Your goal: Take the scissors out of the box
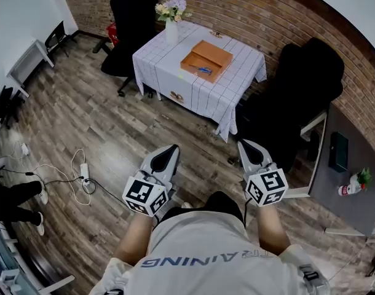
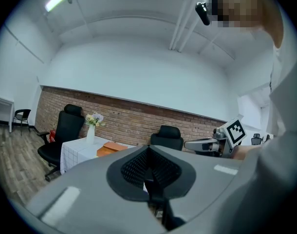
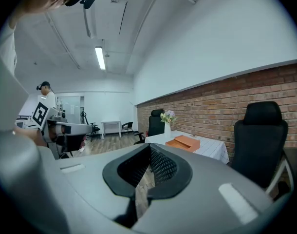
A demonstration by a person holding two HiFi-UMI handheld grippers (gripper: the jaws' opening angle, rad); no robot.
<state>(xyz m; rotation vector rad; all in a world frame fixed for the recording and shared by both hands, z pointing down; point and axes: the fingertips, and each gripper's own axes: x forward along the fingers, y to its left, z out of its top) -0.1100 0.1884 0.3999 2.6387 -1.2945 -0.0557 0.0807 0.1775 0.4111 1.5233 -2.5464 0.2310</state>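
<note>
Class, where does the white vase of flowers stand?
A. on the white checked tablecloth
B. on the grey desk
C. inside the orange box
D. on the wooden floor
A: the white vase of flowers stands at a corner of the white checked tablecloth, outside the orange box.

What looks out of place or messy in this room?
A white cable with a power strip lies in loose loops on the wooden floor, left of the person. The open orange box sits flat on the white checked tablecloth; nothing spilled.
</note>
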